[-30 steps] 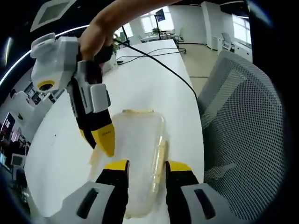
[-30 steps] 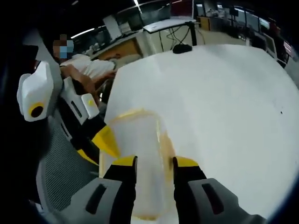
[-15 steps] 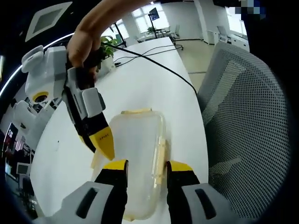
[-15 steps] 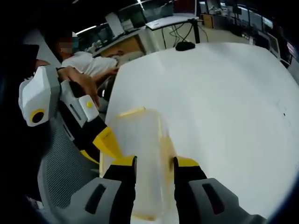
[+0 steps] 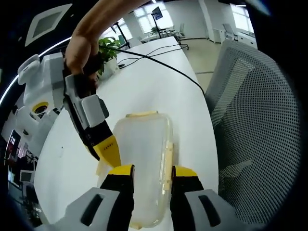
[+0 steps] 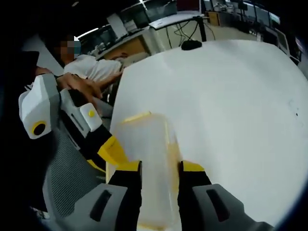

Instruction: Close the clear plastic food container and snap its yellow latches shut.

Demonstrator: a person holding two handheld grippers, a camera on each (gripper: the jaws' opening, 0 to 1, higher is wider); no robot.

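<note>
The clear plastic container point(image 5: 143, 149) lies flat on the white table point(image 5: 159, 89), lid down on it, with pale yellow latches along its right side point(image 5: 168, 159) and far end point(image 5: 142, 114). My left gripper point(image 5: 152, 172) hovers over its near end, jaws open with the lid showing between them. My right gripper point(image 5: 107, 150), held in a hand, points its yellow tips at the container's left edge. In the right gripper view the container point(image 6: 147, 144) runs away from my right gripper point(image 6: 159, 168), which is open above it, and the left gripper point(image 6: 108, 151) slants in at the container's left side.
A grey mesh chair point(image 5: 255, 120) stands close against the table edge beside the container. A black cable point(image 5: 163, 65) crosses the far table near a green plant point(image 5: 108, 48). A person point(image 6: 96, 67) sits beyond the table corner, and a black mouse point(image 6: 191, 44) lies far off.
My right gripper's yellow tips have slid lower along the container's left edge. Both views have shifted slightly with the hands. The container has stayed put.
</note>
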